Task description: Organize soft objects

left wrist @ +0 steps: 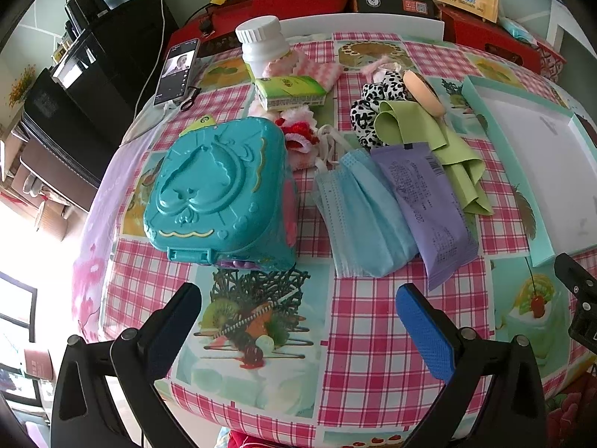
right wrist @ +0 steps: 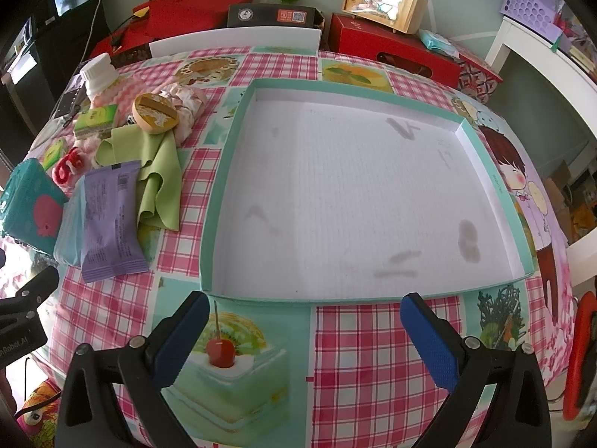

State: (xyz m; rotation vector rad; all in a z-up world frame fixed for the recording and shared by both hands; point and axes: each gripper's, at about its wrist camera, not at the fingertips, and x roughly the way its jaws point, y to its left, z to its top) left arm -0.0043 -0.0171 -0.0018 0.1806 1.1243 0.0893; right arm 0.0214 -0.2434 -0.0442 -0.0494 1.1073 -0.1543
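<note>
The left tool (left wrist: 298, 328) and right tool (right wrist: 304, 336) are held wide open, with nothing gripped. Nothing has been sorted yet. The blue mask (left wrist: 358, 209), just ahead of the left tool, could be picked first and put in the empty tray (right wrist: 231, 171).

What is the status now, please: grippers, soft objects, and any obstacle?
Left gripper open, right gripper open, both holding nothing. Blue face mask and green cloth outside the tray. Teal toy case beside the pile.

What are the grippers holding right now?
Nothing. The left gripper and the right gripper are both open above the tablecloth, with nothing between their fingers.
</note>
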